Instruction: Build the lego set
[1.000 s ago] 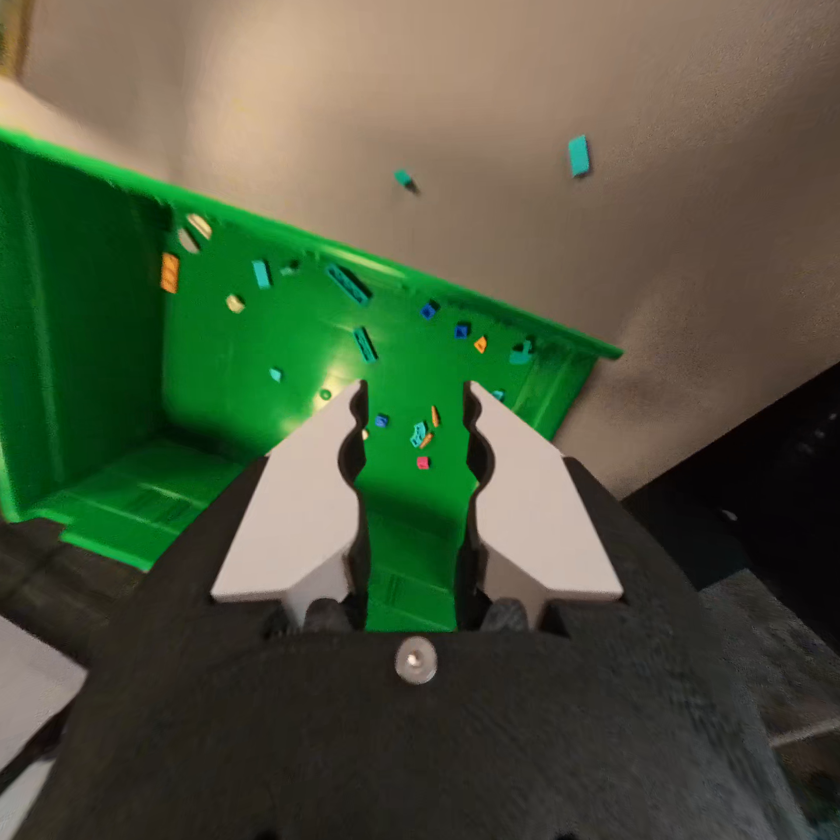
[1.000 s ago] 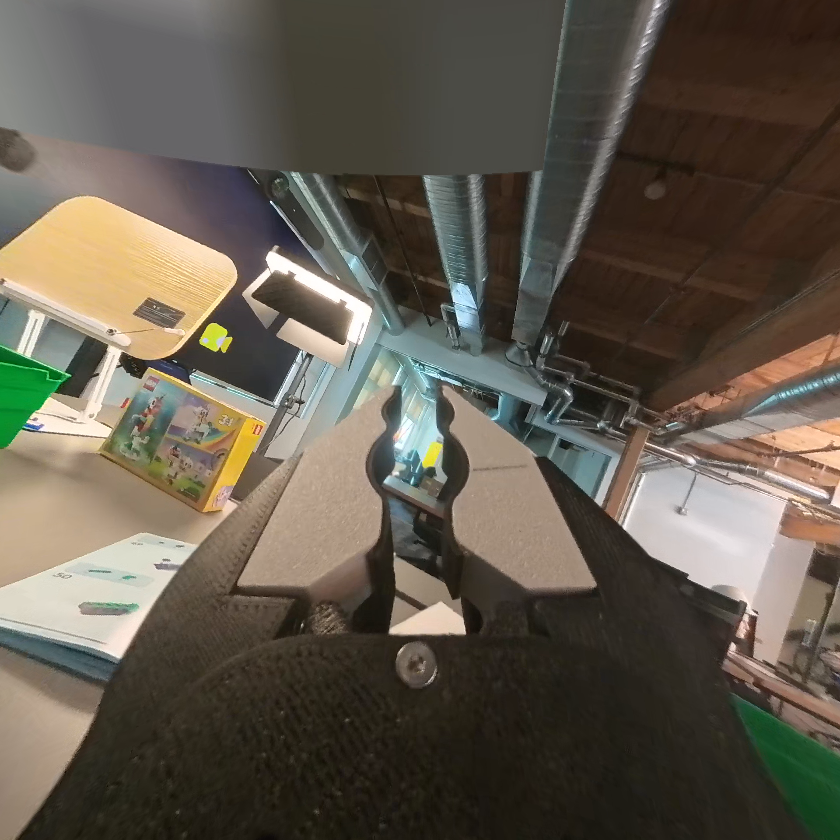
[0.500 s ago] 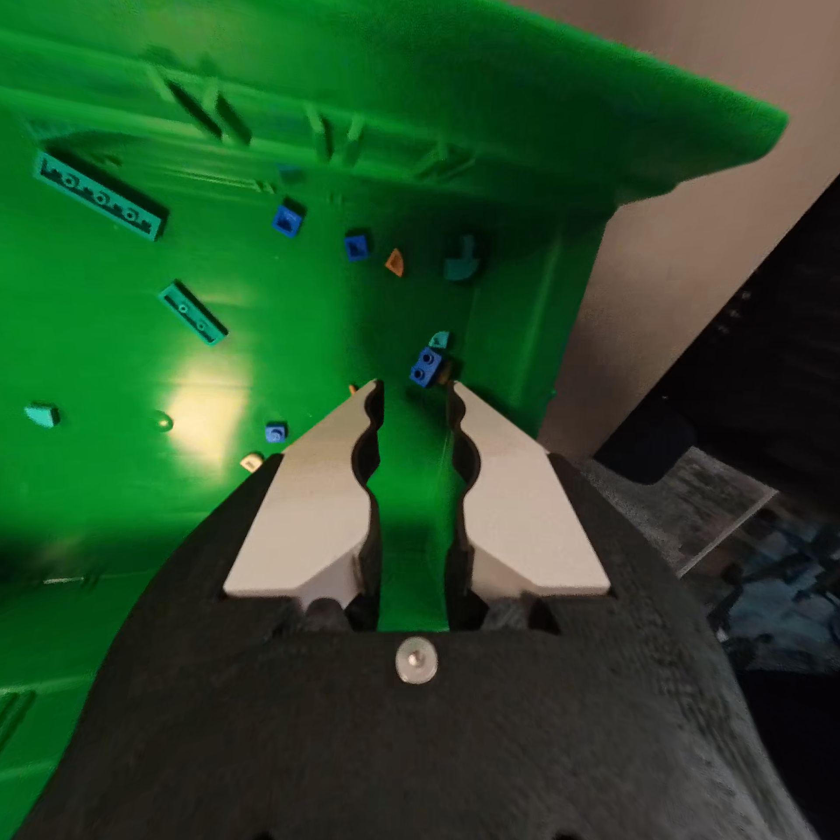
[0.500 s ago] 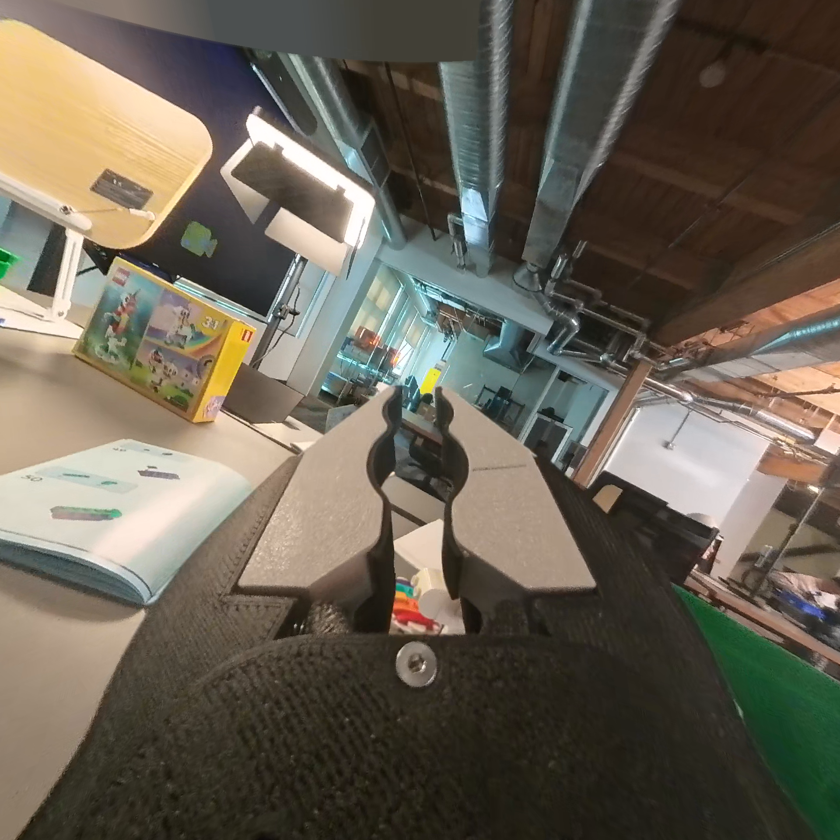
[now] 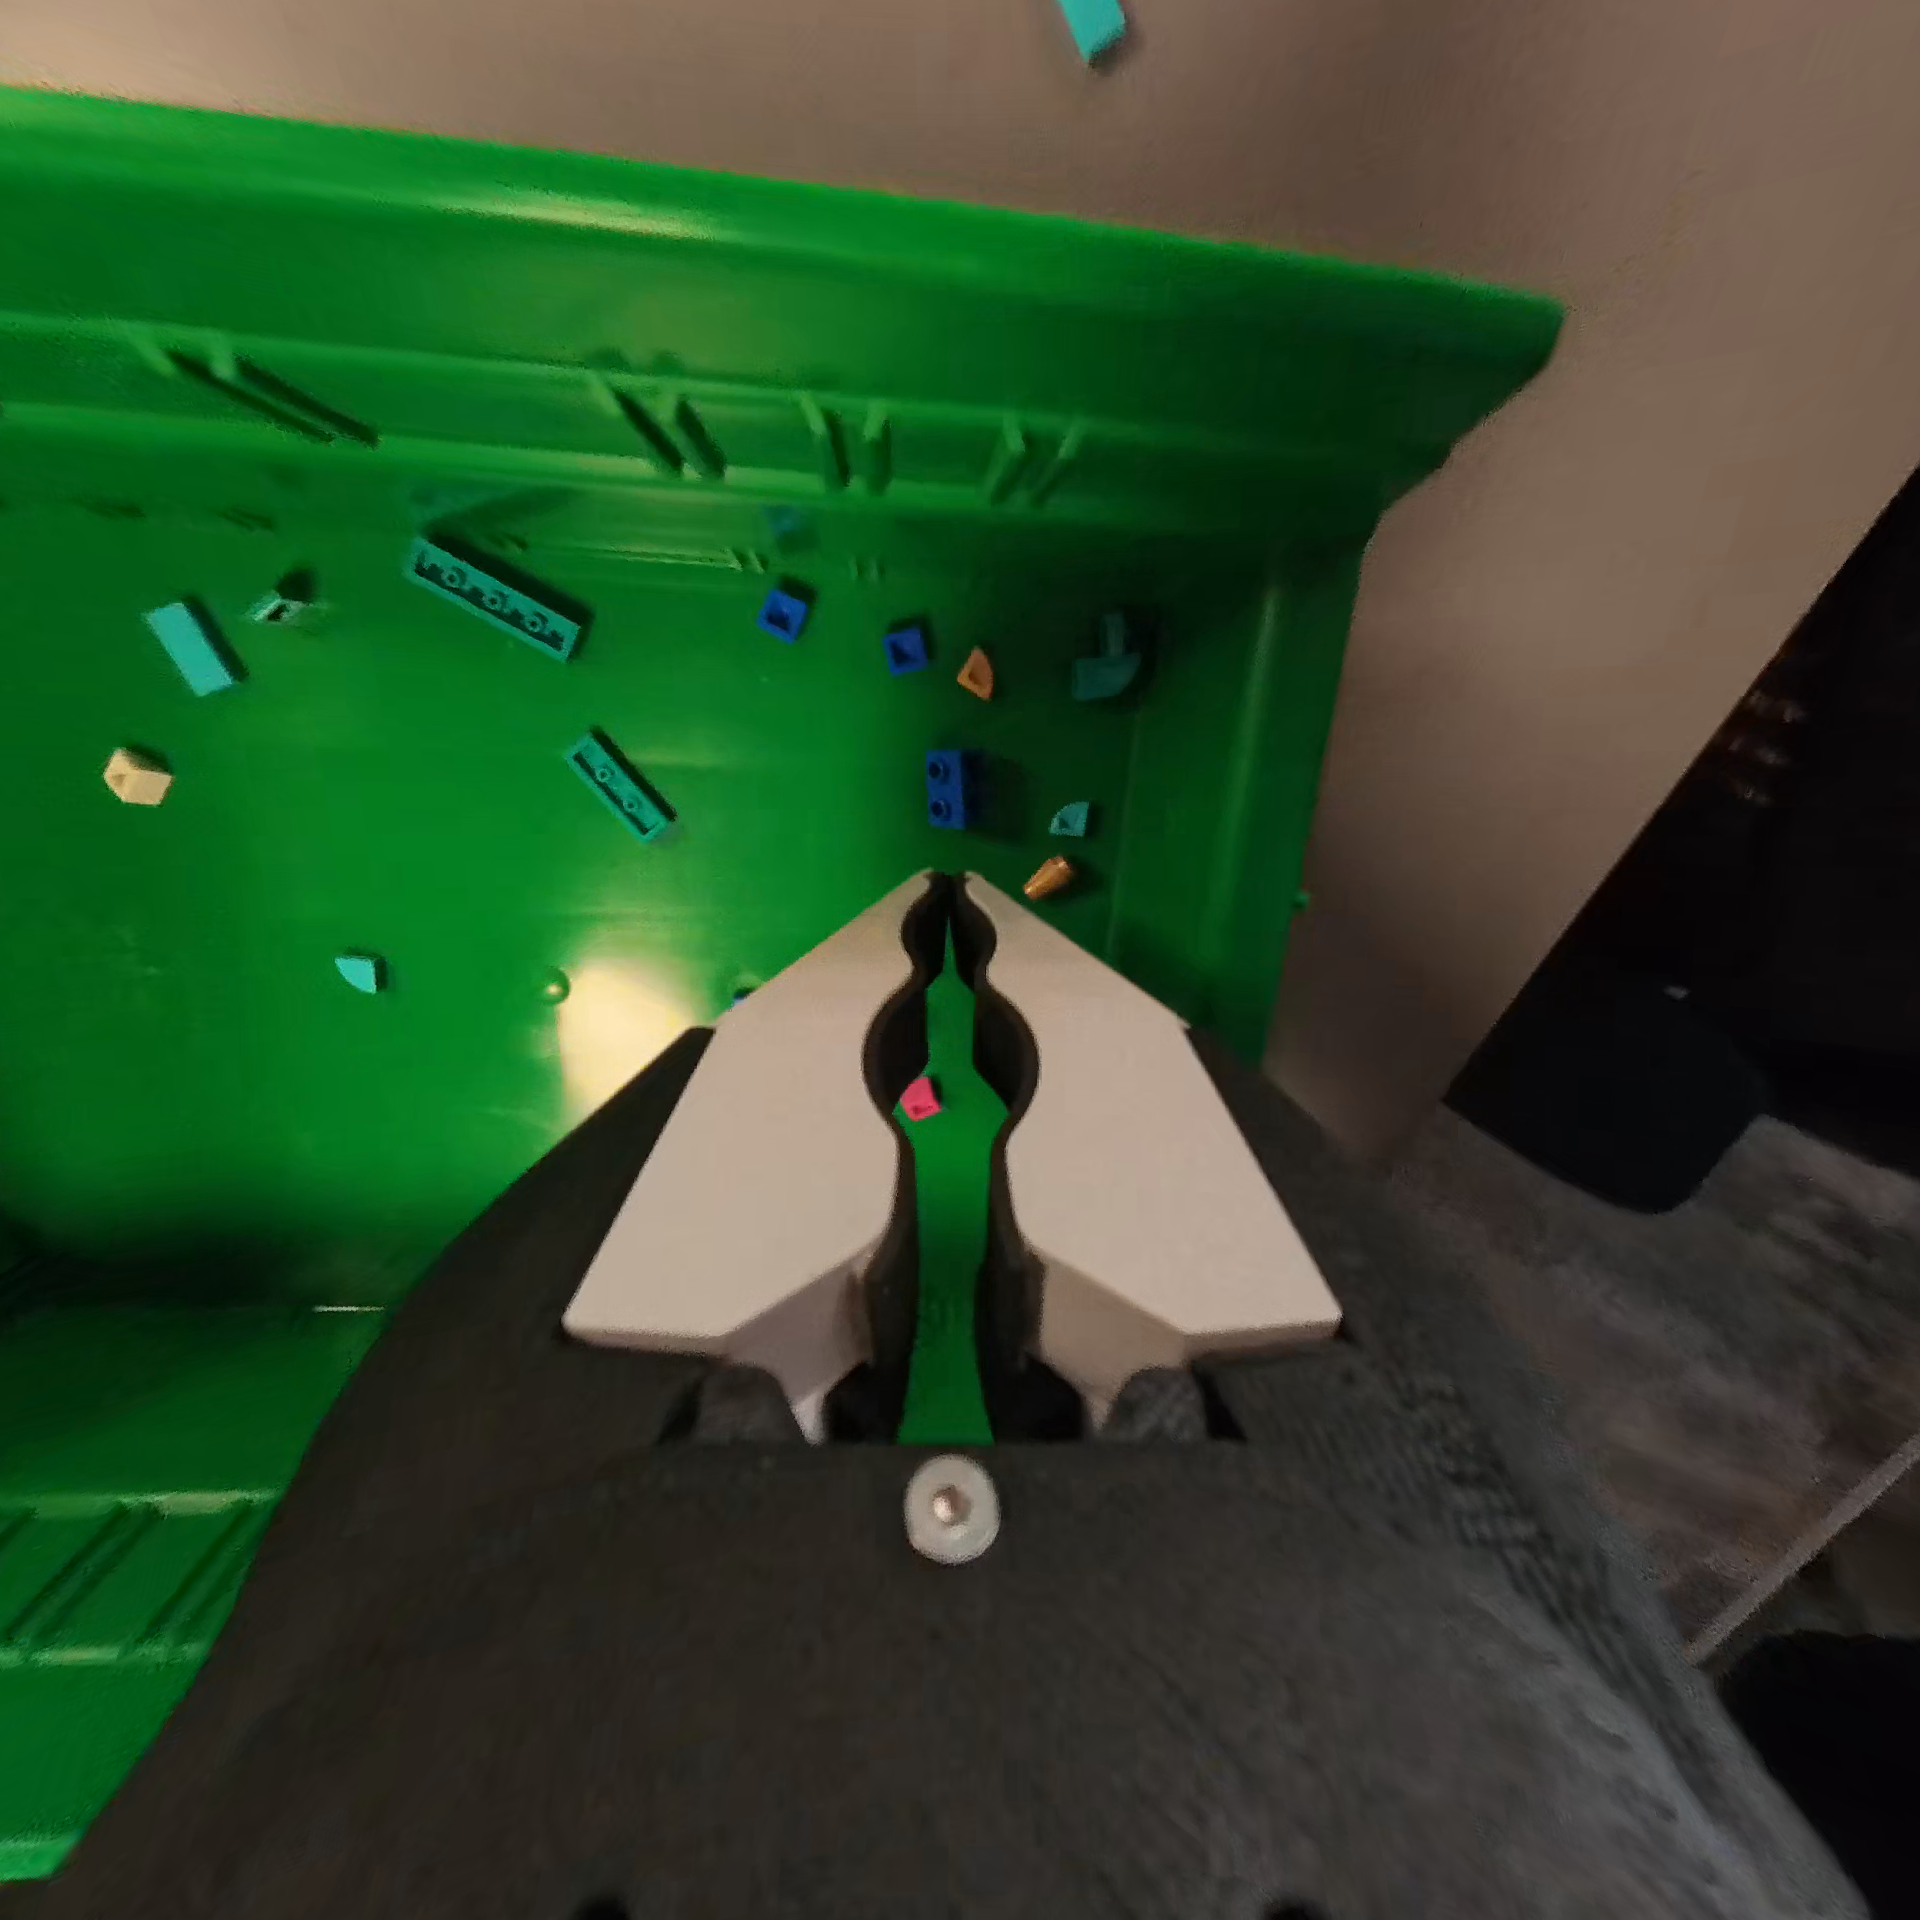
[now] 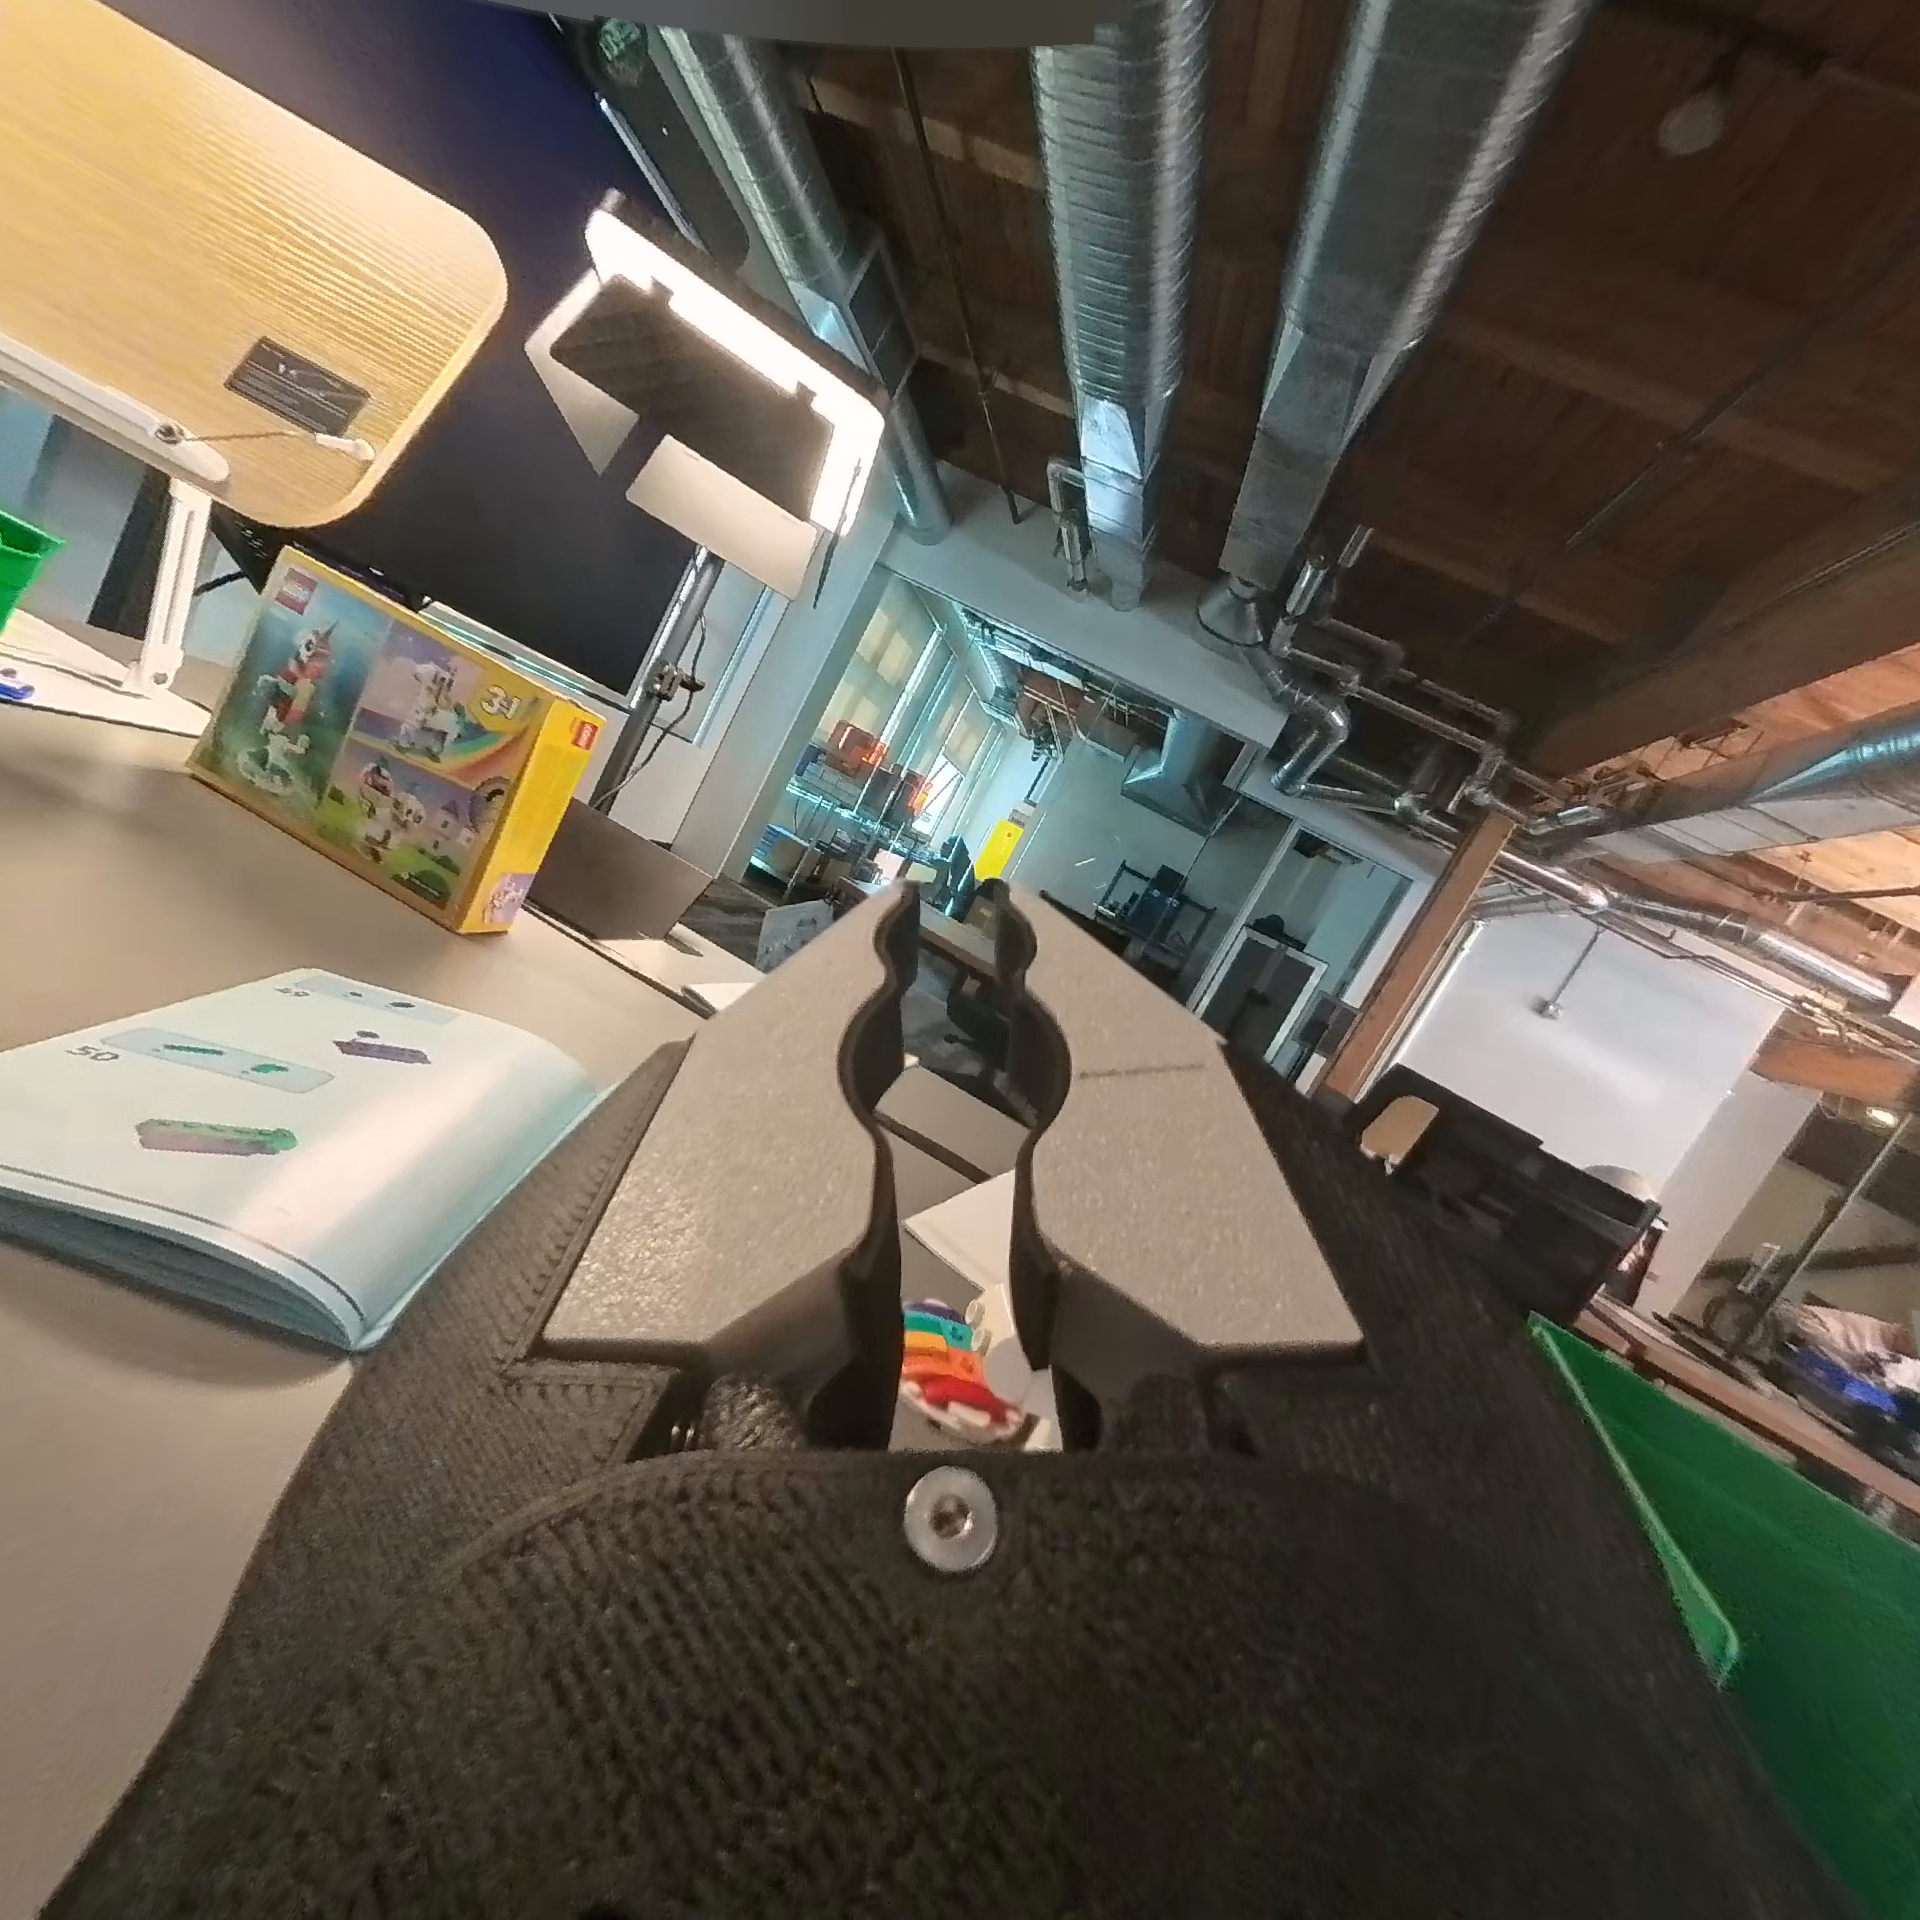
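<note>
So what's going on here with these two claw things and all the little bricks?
A person is building a Lego set with a handheld gripper in each hand. The left gripper, tips shut and apparently empty, reaches into a green bin of scattered small pieces, near a blue brick. The right gripper, slightly open and empty, hovers over the table by the open instruction booklet and the set's box.

On the grey table (image 6: pixel 114 894) we see an open instruction booklet (image 6: pixel 260 1122), a yellow set box (image 6: pixel 400 769) (standing farther back) and a green bin (image 5: pixel 727 343).
</note>
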Available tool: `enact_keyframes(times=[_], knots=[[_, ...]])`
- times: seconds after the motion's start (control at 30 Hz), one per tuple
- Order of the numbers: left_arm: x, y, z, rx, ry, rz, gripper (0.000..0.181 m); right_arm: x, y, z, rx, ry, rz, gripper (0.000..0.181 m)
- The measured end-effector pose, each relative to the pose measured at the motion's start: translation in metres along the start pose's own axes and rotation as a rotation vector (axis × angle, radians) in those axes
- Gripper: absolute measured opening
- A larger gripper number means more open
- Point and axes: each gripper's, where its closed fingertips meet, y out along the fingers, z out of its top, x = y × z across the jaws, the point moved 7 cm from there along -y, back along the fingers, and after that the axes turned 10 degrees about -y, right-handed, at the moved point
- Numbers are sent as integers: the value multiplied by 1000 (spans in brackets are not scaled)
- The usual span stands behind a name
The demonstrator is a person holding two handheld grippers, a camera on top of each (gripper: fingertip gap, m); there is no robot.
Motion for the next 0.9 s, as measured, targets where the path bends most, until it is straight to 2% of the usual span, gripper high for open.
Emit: enact_keyframes(times=[0.03,0.13,0.23,0.33,0.47,0.53,0.6,0.77,0.9], knots=[[0,-1,1,6,-33,-12,0,0,0,2,7,-1,1,11],[1,9,1,-14,-117,-48,15,1,-2,6,26,-6,3,11],[3,23,1,-29,-129,-45,31,2,-3,10,39,-8,4,11],[2,32,2,-30,-116,10,23,2,-4,13,52,-3,4,11],[3,33,3,-10,-61,38,12,0,-4,15,64,4,16,11],[3,28,4,28,2,104,12,-1,-4,18,75,5,25,11],[8,17,12,147,80,186,12,-2,-5,22,91,3,34,11],[42,-34,39,602,298,383,12,-7,-8,34,145,-8,61,11],[79,-63,55,856,244,189,12,-13,-10,43,187,-10,99,12]])
